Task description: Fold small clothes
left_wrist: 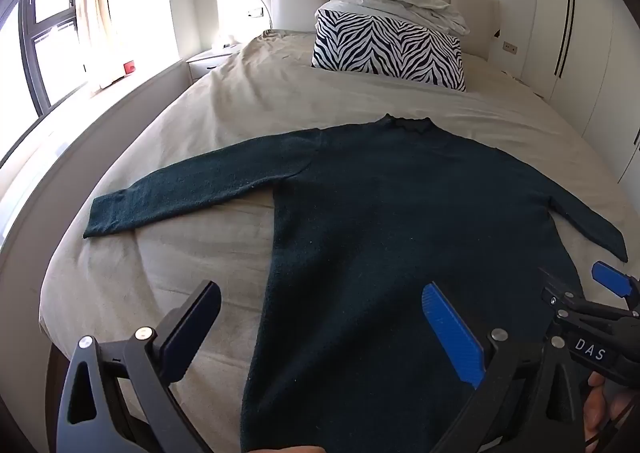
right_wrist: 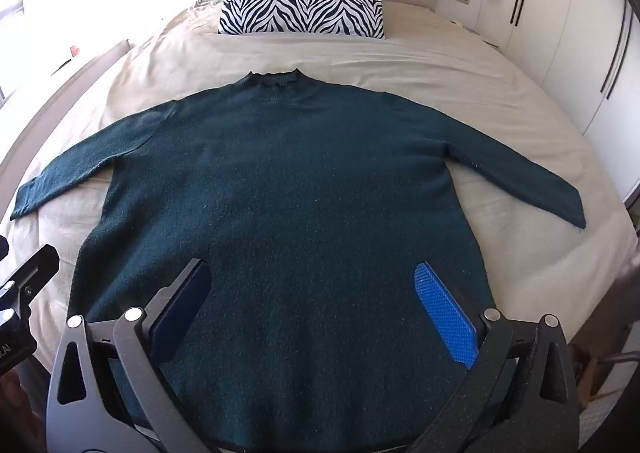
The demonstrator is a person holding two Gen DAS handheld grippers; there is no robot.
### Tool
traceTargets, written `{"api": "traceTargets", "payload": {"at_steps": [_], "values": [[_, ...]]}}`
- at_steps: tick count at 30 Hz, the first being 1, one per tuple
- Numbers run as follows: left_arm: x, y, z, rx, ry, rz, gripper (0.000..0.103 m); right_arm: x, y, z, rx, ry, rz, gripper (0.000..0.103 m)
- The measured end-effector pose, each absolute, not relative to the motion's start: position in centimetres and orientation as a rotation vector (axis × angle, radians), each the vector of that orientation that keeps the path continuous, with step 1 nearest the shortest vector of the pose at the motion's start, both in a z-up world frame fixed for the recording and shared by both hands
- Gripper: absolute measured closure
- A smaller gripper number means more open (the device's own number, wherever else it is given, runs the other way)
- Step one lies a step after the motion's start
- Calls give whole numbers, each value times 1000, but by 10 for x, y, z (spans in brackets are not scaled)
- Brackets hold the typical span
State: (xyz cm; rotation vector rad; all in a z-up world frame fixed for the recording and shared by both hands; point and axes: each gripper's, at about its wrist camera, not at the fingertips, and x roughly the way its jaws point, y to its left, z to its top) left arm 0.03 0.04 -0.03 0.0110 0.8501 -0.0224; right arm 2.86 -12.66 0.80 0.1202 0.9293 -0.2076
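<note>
A dark teal long-sleeved sweater lies flat on the bed, collar far, both sleeves spread out to the sides; it also fills the right wrist view. My left gripper is open and empty, hovering over the sweater's lower left edge. My right gripper is open and empty above the sweater's lower middle. The right gripper's blue pad also shows at the right edge of the left wrist view. The sweater's hem is hidden below the grippers.
The bed has a beige sheet. A zebra-print pillow with a rumpled white duvet on it sits at the headboard. A nightstand and window are left; white wardrobes are right.
</note>
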Motion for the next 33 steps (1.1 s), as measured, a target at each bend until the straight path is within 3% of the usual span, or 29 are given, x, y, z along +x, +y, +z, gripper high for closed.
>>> {"api": "traceTargets", "payload": {"at_steps": [33], "values": [[0, 8, -8, 12, 849, -18, 0, 28, -123, 7, 107, 944, -206, 0]]}}
